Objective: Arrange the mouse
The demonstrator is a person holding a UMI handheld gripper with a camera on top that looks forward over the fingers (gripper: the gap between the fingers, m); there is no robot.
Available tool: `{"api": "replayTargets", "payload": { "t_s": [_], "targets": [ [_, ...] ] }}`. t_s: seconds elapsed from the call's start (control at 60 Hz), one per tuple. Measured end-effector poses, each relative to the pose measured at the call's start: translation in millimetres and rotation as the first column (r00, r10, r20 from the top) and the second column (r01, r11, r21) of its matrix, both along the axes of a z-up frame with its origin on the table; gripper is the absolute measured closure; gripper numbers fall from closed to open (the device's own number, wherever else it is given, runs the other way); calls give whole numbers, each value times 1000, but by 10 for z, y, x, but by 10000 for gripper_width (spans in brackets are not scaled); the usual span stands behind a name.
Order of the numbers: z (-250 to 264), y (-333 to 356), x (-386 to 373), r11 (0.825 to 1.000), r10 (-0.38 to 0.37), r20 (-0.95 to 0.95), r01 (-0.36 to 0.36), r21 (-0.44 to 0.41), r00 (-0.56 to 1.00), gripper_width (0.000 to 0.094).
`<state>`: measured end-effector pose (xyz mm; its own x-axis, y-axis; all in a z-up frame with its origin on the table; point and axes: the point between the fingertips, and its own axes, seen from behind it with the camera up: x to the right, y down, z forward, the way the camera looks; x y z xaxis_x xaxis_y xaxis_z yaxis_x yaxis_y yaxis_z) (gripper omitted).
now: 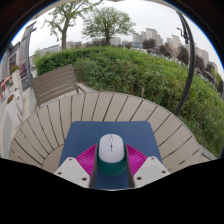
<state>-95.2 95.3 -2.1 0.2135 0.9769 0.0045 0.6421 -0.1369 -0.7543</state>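
A white mouse (111, 147) with a dark teal body sits between my fingers, its nose pointing away from me. My gripper (111, 166) is shut on it: both magenta pads (88, 158) press against its sides. A dark blue mouse mat (88, 131) lies under and ahead of the mouse, on a round table of wooden slats (58, 116). I cannot tell whether the mouse rests on the mat or hangs just above it.
The table's curved edge runs around beyond the mat. A wooden bench (54, 82) stands to the left beyond the table. A green hedge (140, 68) fills the ground ahead and to the right, with trees and buildings far behind.
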Motion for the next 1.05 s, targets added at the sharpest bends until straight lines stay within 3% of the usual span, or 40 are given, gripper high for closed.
{"api": "replayTargets", "payload": {
  "t_s": [0.1,0.133,0.167,0.183,0.217,0.3,0.533,0.633,0.767,1.05],
  "targets": [
    [-101,1,33,1000,28,7,-28,9,1000,412],
    [-107,-25,81,1000,26,30,-26,2,999,300],
    [-70,-36,151,1000,17,43,-16,-14,999,101],
    [-34,-39,191,1000,13,45,-12,-20,999,79],
    [69,-62,320,999,8,59,-6,-32,998,119],
    [408,-113,744,999,-7,93,12,-52,996,88],
    [1287,-426,2295,996,78,150,-70,-53,986,86],
    [1389,-452,2793,995,98,178,-92,-45,979,89],
    [1484,-326,3031,997,73,132,-74,1,989,90],
    [1312,-8,3256,1000,-11,136,9,13,991,85]
  ]
}}
